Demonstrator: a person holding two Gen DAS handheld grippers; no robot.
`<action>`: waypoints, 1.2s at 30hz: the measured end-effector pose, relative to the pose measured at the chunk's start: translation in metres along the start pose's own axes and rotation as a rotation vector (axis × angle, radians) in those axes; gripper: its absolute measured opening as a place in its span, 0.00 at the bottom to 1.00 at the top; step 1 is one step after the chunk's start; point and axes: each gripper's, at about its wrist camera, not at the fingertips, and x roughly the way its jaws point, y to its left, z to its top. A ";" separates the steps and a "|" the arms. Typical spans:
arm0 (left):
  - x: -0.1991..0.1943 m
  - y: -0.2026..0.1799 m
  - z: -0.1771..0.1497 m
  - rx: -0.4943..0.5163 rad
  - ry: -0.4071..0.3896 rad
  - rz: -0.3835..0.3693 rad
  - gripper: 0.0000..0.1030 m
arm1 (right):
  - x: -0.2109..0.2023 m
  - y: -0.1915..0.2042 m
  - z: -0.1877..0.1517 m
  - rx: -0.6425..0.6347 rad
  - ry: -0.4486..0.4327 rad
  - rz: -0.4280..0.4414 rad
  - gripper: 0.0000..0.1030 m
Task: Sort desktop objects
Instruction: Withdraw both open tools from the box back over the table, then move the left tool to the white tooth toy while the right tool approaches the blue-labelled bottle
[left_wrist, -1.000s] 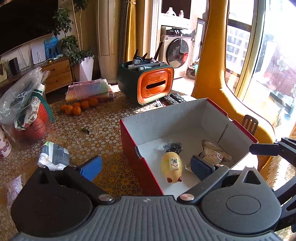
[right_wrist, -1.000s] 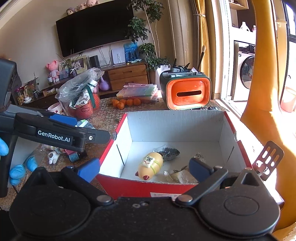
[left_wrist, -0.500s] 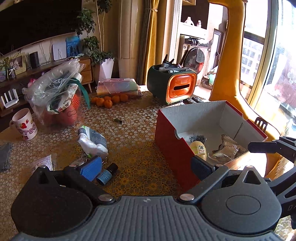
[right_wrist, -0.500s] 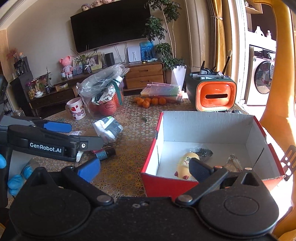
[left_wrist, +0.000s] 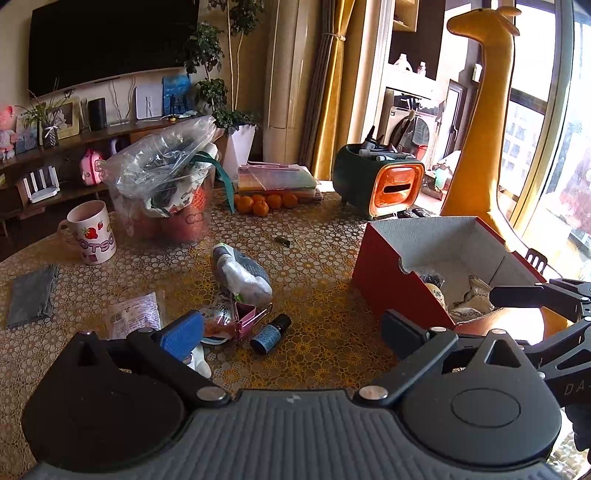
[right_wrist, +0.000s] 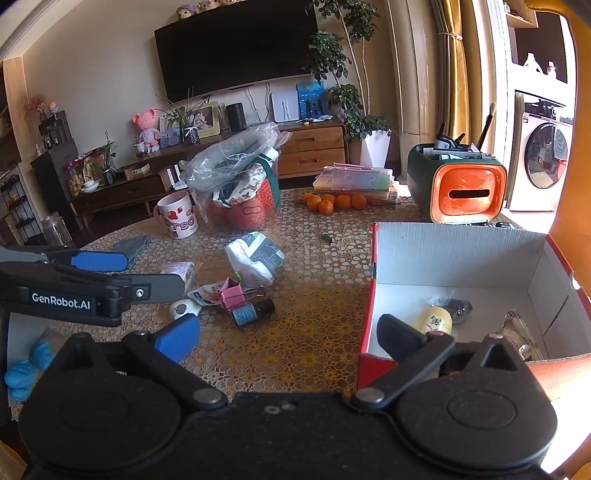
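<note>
A red box (left_wrist: 384, 280) with a white inside (right_wrist: 458, 258) stands on the table's right side; it holds a yellow toy (right_wrist: 437, 320), a dark crumpled wrapper (right_wrist: 456, 305) and a snack packet (left_wrist: 471, 302). Left of the box lie a small dark bottle with a blue label (left_wrist: 269, 334) (right_wrist: 251, 312), a pink binder clip (left_wrist: 245, 319) (right_wrist: 231, 291) and a white pouch (left_wrist: 240, 275) (right_wrist: 255, 258). My left gripper (left_wrist: 291, 332) is open and empty above these loose items. My right gripper (right_wrist: 288, 332) is open and empty near the box's front left corner.
A strawberry mug (left_wrist: 90, 232), a bucket with a plastic bag (left_wrist: 170, 192), oranges (left_wrist: 264, 203), a stack of coloured folders (left_wrist: 277, 179) and a green-orange organiser (left_wrist: 380, 184) stand further back. A grey cloth (left_wrist: 31, 295) and a flat sachet (left_wrist: 135, 317) lie at left.
Both grippers have swung left, away from the box and toward the loose items. The bottle, clip and pouch have come into view; the box now sits at the right.
</note>
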 end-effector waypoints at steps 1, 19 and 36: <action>-0.002 0.003 -0.002 0.000 -0.004 0.009 0.99 | 0.003 0.003 0.001 -0.005 0.000 0.000 0.99; 0.005 0.053 -0.039 -0.059 -0.018 0.089 0.99 | 0.043 0.034 0.010 -0.066 0.027 0.001 0.99; 0.057 0.089 -0.069 -0.008 0.021 0.164 0.98 | 0.113 0.055 0.004 -0.166 0.093 0.016 0.96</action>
